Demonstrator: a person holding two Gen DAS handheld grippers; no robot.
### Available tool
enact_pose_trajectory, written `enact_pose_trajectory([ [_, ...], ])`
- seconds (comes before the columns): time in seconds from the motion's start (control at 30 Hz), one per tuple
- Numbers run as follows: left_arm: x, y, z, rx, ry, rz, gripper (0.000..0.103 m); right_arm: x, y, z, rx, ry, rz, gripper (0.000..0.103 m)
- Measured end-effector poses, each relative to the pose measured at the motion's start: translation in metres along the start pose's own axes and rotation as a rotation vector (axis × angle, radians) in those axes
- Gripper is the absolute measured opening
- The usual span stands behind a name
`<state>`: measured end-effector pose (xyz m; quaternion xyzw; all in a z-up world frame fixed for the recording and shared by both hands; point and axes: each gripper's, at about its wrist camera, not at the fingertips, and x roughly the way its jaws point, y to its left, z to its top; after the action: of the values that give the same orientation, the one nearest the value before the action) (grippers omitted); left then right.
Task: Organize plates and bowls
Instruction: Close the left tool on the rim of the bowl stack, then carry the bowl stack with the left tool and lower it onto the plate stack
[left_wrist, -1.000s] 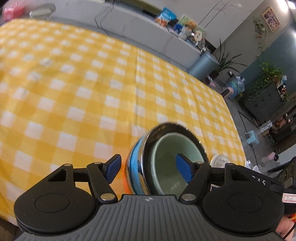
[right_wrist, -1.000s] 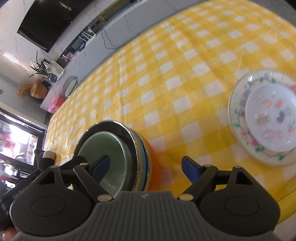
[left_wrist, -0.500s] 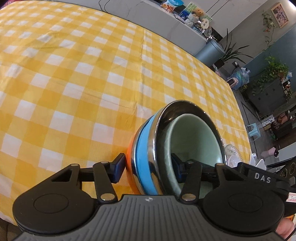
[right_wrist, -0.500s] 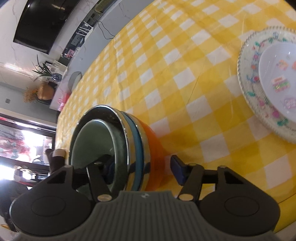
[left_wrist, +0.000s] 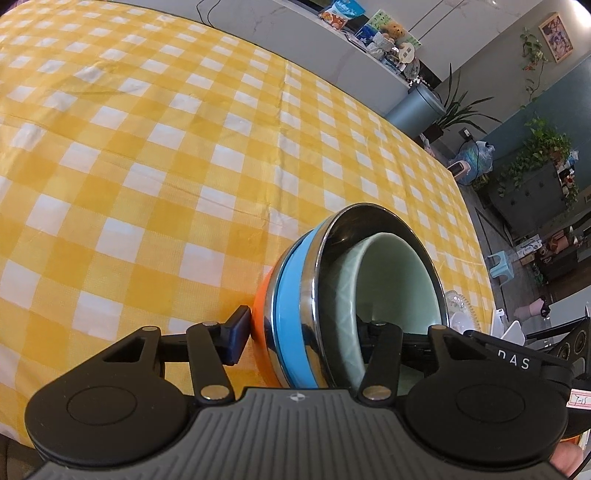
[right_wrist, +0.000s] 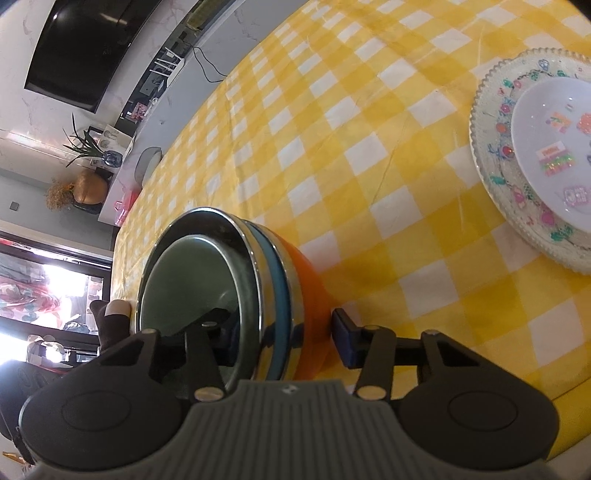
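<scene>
Steel-rimmed bowl stack (left_wrist: 354, 295) sits on the checked surface (left_wrist: 147, 147), near edge. Left hand-held gripper (left_wrist: 303, 332) and right hand-held gripper (right_wrist: 284, 332) both clamp its wall, opposite sides. Step: moving the stack. Next: level two-handed lift, likely toward the plates (right_wrist: 532, 155).

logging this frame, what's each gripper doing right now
Left gripper: shut on the nested bowl stack, one finger outside, one inside.
Right gripper: shut on the same stack from the opposite rim.
</scene>
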<state>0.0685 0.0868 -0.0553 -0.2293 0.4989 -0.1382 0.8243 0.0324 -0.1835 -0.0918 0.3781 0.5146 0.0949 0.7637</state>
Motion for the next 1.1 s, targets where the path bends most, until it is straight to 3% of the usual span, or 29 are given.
enact_pose_trajectory([
  [0.23,-0.007,-0.028,0.003,0.035,-0.022,-0.011,0.058,-0.023,-0.004,0.008,0.004,-0.024,0.007,0.045],
  [0.47,0.004,-0.078,0.006,0.072,-0.014,-0.074,0.058,-0.07,-0.019,0.031,0.007,-0.081,-0.007,0.044],
  [0.83,0.06,-0.159,0.003,0.124,0.056,-0.167,0.056,-0.144,-0.078,0.073,0.059,-0.158,-0.072,0.043],
  [1.1,0.103,-0.184,-0.01,0.134,0.122,-0.17,0.056,-0.158,-0.122,0.084,0.125,-0.155,-0.11,0.043],
])
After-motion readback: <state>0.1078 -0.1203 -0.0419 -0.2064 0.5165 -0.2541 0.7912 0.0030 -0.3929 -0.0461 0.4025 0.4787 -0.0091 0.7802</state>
